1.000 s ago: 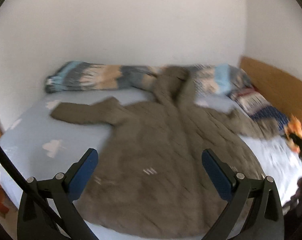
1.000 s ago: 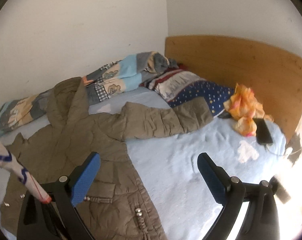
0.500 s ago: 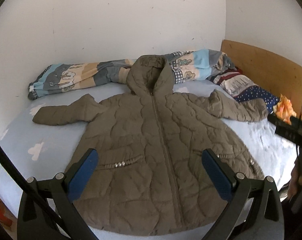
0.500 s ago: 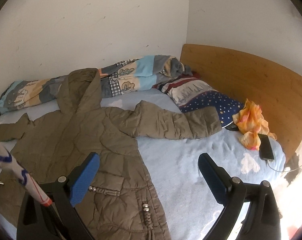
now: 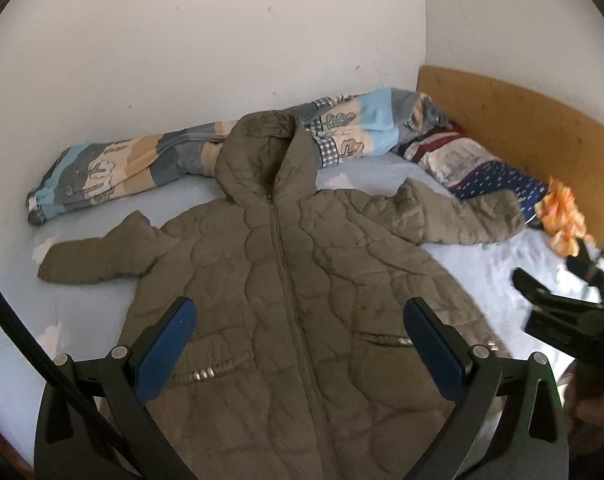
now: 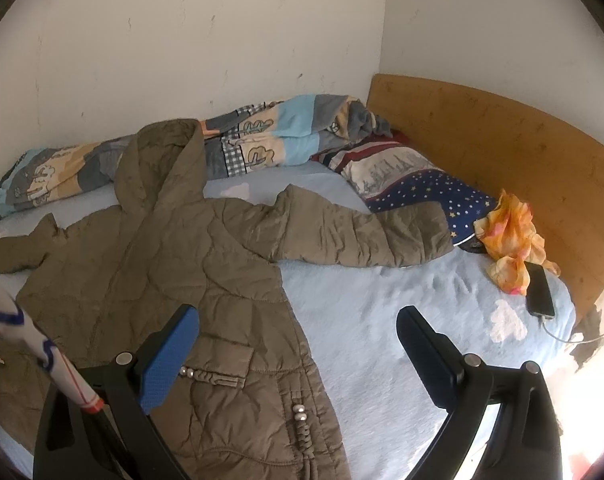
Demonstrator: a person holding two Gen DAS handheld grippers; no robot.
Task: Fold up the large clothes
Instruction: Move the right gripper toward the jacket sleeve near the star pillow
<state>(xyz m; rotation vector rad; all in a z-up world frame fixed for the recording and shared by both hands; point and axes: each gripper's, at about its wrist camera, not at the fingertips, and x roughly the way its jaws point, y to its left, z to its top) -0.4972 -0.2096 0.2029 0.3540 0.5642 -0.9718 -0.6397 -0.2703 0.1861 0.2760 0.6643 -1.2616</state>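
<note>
An olive quilted hooded coat (image 5: 286,292) lies flat and front up on the light blue bed (image 5: 70,312), zipped, with both sleeves spread out. It also shows in the right wrist view (image 6: 174,280), with its right sleeve (image 6: 362,236) reaching toward the pillow. My left gripper (image 5: 298,340) is open and empty, above the coat's lower front. My right gripper (image 6: 298,356) is open and empty, above the coat's right hem edge and the bare sheet; it also appears at the right edge of the left wrist view (image 5: 558,312).
A rolled patterned quilt (image 5: 182,160) lies along the back wall. A striped and starred pillow (image 6: 414,180) sits by the wooden headboard (image 6: 502,136). An orange cloth (image 6: 510,236) and a phone (image 6: 540,290) on a cable lie at the bed's right corner.
Both views swung left to right and steadied; the coat now sits centred under my left gripper. The coat itself has not moved. Both grippers stayed open.
</note>
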